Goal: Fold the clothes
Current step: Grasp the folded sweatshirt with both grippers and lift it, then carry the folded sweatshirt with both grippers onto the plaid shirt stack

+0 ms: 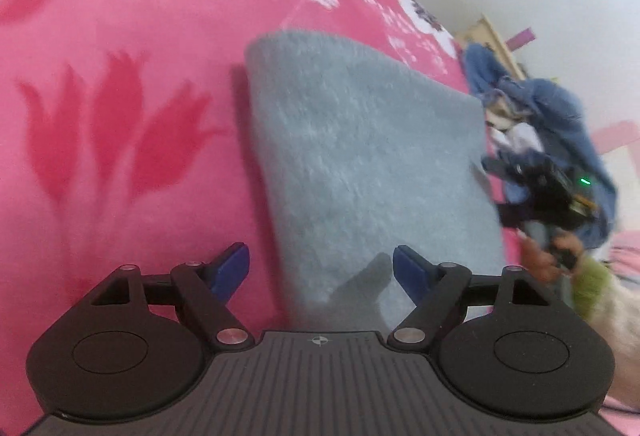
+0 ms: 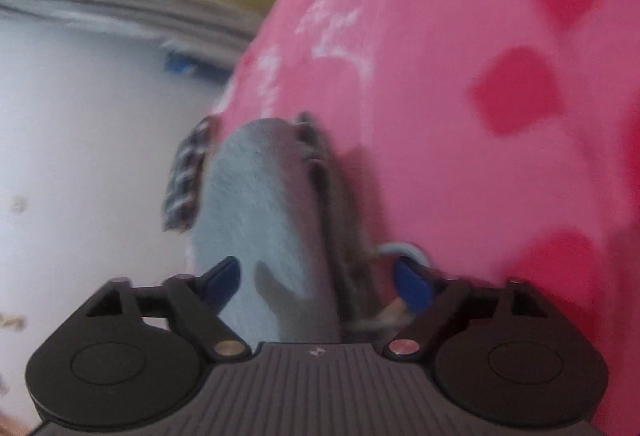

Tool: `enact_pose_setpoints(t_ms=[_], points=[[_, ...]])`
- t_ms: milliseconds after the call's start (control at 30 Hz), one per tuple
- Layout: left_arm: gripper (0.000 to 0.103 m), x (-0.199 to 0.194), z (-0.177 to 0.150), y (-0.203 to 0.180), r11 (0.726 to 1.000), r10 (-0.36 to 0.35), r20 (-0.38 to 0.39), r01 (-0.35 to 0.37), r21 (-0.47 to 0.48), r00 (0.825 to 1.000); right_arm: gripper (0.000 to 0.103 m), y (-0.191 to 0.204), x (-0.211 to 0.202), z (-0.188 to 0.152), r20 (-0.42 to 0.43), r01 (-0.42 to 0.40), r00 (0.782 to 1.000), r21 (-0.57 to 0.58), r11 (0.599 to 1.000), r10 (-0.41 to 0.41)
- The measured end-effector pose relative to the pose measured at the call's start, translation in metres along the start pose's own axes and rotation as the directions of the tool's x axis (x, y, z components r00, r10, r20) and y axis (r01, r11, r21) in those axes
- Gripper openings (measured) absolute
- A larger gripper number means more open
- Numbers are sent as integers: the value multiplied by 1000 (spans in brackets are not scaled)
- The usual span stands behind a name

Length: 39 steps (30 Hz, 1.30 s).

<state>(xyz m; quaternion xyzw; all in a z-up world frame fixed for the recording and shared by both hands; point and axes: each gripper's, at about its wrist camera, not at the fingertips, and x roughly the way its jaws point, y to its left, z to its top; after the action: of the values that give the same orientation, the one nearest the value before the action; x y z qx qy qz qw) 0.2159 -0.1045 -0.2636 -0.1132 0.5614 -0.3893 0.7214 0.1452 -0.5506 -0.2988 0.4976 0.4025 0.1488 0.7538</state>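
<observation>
My left hand-held gripper [image 1: 321, 268] has its blue fingers spread wide with nothing between them, poised just above the near edge of a folded grey-blue fleece garment [image 1: 360, 164] that lies flat on a pink blanket [image 1: 120, 36] printed with red tulips and white lettering. Past the garment's far right edge, in the left wrist view, I see the other rig, black with a green light, gripped by a hand [image 1: 556, 256] in a green cuff, with a rumpled blue cloth [image 1: 560, 108] behind it. My right hand-held gripper [image 2: 322, 282] is also spread wide and empty; the same grey-blue garment [image 2: 260, 204] runs away between its fingers, a darker striped trim showing along both edges. That view is blurred, so I cannot tell whether the fingers touch the fabric.
</observation>
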Motion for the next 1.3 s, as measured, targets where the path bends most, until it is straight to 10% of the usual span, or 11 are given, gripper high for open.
enact_pose_setpoints(t_ms=[267, 433, 800, 1067, 1300], points=[[70, 11, 5, 23, 981, -113, 52, 120, -153, 992, 81, 20, 66, 23, -211, -68, 976, -88, 994, 48], [55, 4, 10, 21, 965, -160, 68, 170, -198, 985, 53, 38, 52, 14, -202, -56, 979, -101, 993, 35], [52, -54, 11, 12, 941, -225, 198, 265, -208, 954, 50, 126, 49, 17, -185, -100, 980, -180, 978, 66], [52, -164, 69, 53, 951, -85, 373, 187, -246, 924, 50, 210, 159, 35, -113, -200, 975, -62, 978, 192], [52, -263, 203, 103, 966, 141, 394, -39, -257, 908, 50, 281, 281, 49, -14, -303, 952, 96, 948, 305]])
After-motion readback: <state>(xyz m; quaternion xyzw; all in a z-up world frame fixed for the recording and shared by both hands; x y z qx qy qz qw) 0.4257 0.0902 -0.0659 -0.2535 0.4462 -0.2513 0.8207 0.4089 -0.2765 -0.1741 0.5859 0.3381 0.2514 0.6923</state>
